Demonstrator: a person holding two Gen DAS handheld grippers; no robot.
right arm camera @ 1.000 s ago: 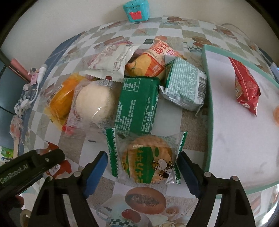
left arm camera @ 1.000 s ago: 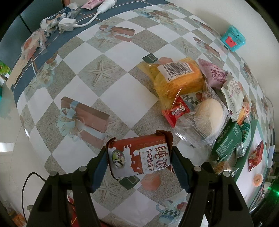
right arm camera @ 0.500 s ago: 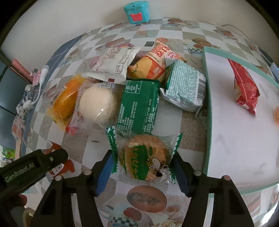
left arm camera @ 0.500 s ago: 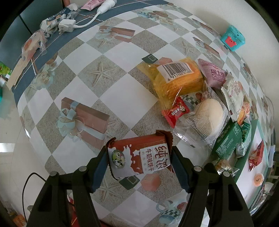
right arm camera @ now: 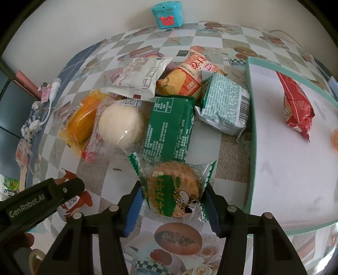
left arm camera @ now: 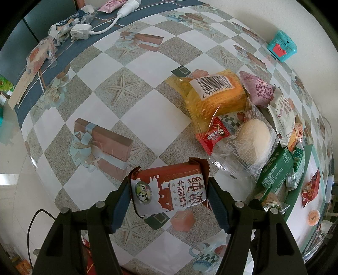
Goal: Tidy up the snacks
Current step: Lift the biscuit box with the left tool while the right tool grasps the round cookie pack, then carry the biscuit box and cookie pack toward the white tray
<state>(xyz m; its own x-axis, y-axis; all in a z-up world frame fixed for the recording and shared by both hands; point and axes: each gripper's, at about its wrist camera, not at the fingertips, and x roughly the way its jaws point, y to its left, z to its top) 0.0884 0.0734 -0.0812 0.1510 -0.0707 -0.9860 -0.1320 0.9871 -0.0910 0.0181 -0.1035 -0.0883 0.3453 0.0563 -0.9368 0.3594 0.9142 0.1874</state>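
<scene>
Red-and-white milk biscuit pack (left arm camera: 169, 191) pinched at both ends by the left tool (left arm camera: 169, 196), blue pads pressed into its crimped edges, low over the checkered bench (left arm camera: 135, 118). Ahead and right of that tool: small red candy packet (left arm camera: 213, 134), clear-wrapped round bun (left arm camera: 251, 140), orange cake pack (left arm camera: 215, 97) with barcode up, pink Swiss roll packet (left arm camera: 260, 92) beyond. Farther right, dark green packet (left arm camera: 274, 171).

Round biscuit in clear green-edged wrapper (right arm camera: 174, 193) clamped between the pads of the right tool (right arm camera: 172, 201), wrapper ends crumpled against both fingers. Directly ahead, touching the wrapper: dark green packet (right arm camera: 169, 135); left of it the bun (right arm camera: 119, 125) and orange pack (right arm camera: 81, 117); beyond, white packet (right arm camera: 141, 77), orange chip bag (right arm camera: 186, 79), pale green packet (right arm camera: 225, 104). To the right, teal-rimmed white tray (right arm camera: 252, 135) holding a red snack bag (right arm camera: 296, 107). Far ahead by the wall, teal box (right arm camera: 168, 13).
</scene>
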